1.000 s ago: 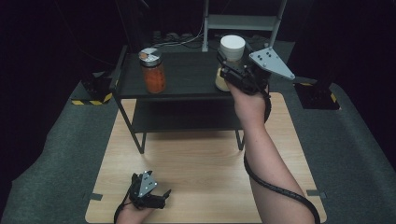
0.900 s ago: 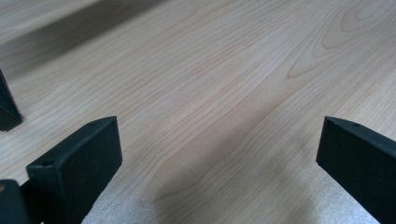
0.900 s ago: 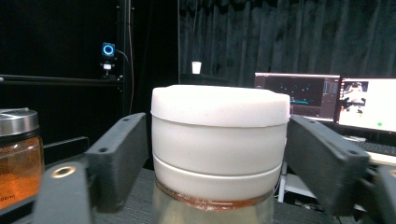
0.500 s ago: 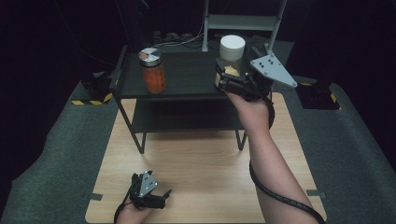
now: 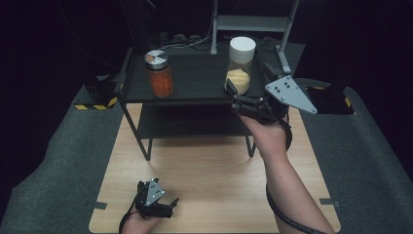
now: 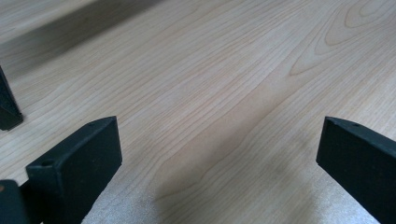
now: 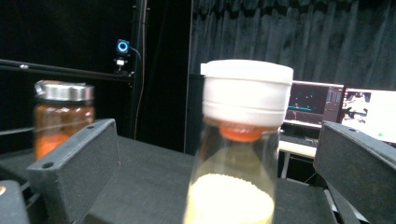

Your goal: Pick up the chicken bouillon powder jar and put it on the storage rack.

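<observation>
Right hand-held gripper (image 5: 233, 99) back from white-lidded jar (image 5: 240, 65); jaws apart

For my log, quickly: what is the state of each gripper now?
Left gripper: open, holding nothing, over the wooden table.
Right gripper: open, jaws either side of the white-lidded jar, not gripping.

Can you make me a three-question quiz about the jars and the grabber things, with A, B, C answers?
1. Where does the white-lidded jar stand?
A. on the black shelf's top
B. on the wooden table
C. on the floor

2. What colour is the stuff in the silver-lidded jar?
A. green
B. orange
C. blue

3. How are the right gripper's jaws?
A. squeezing the jar
B. shut with nothing between
C. open, with the jar between them

Answers: 1 A, the high view shows it on the top board. 2 B, its glass looks orange. 3 C, the right gripper view shows gaps on both sides of the jar.
</observation>
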Demonstrator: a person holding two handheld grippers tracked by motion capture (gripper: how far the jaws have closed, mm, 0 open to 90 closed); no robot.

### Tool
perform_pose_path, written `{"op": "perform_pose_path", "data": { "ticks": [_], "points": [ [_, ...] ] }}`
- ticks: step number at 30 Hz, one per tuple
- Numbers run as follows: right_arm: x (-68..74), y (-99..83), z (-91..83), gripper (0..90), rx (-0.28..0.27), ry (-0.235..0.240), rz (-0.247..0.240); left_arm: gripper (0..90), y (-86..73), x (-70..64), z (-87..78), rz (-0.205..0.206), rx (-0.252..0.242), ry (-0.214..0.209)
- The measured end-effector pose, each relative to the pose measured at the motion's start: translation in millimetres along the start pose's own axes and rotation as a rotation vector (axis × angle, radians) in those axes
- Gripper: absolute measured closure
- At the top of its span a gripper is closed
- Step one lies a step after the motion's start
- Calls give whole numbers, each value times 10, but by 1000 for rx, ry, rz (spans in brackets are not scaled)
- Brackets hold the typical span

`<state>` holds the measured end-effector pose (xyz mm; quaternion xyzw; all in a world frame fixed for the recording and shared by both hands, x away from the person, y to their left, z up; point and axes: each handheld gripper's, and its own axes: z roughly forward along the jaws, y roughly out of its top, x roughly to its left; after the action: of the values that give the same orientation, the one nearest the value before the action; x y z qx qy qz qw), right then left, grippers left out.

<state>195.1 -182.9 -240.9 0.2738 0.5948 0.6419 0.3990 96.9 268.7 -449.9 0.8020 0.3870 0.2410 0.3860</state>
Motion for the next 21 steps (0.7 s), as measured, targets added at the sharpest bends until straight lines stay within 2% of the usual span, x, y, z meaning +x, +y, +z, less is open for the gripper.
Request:
{"op": "perform_pose_path", "data": {
  "ticks": [7,11,21],
  "points": [
    [53,-84,-202,0,-15,29,-20,4,4,-16,1,9,2,4],
    [88,-132,-309,0,-20,38,-28,4,-7,-7,-4,-2,-3,3],
    [147,-327,-521,0,20,54,-38,4,-1,-19,0,5,-1,8]
  ]
}}
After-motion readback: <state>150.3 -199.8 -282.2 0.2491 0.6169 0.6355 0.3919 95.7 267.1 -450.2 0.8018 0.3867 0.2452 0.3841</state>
